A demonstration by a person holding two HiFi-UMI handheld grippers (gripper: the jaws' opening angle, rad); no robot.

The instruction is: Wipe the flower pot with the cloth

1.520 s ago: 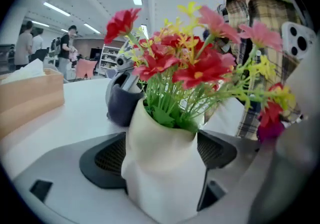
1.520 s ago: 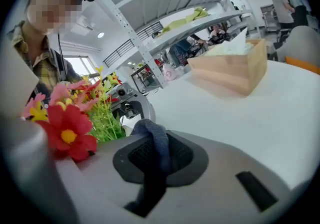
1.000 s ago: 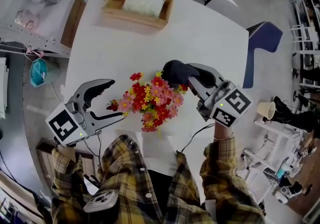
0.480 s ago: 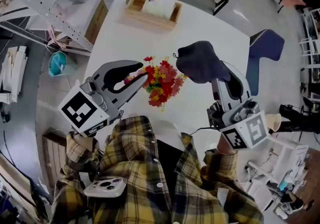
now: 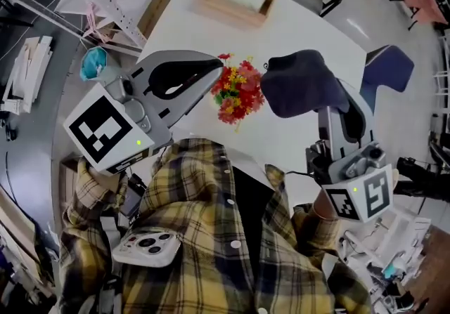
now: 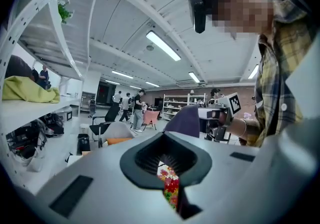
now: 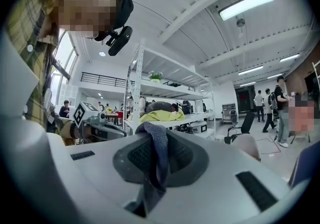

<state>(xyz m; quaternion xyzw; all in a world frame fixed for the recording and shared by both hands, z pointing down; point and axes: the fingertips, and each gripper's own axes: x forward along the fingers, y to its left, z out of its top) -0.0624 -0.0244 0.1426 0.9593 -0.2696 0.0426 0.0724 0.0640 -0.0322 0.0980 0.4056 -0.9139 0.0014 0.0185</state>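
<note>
White table (image 5: pixel 309 24) – red-pink flowers (image 5: pixel 239 91) | left hand-held gripper (image 5: pixel 215 71) clenched | right hand-held gripper (image 5: pixel 336 110) – grasping dark cloth (image 5: pixel 299 84)

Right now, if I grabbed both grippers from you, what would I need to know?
Left gripper: shut on the flowers; the blooms show between its jaws in the left gripper view.
Right gripper: shut on the dark cloth, which drapes over its tip.
Things: flowers and cloth are side by side above the white table, with a small gap between them. The pot itself is hidden under the blooms in every view.
Done: cloth picked up, plant gripped.
Left: bring the cloth to the pot and wipe it; no wiping shows yet.
</note>
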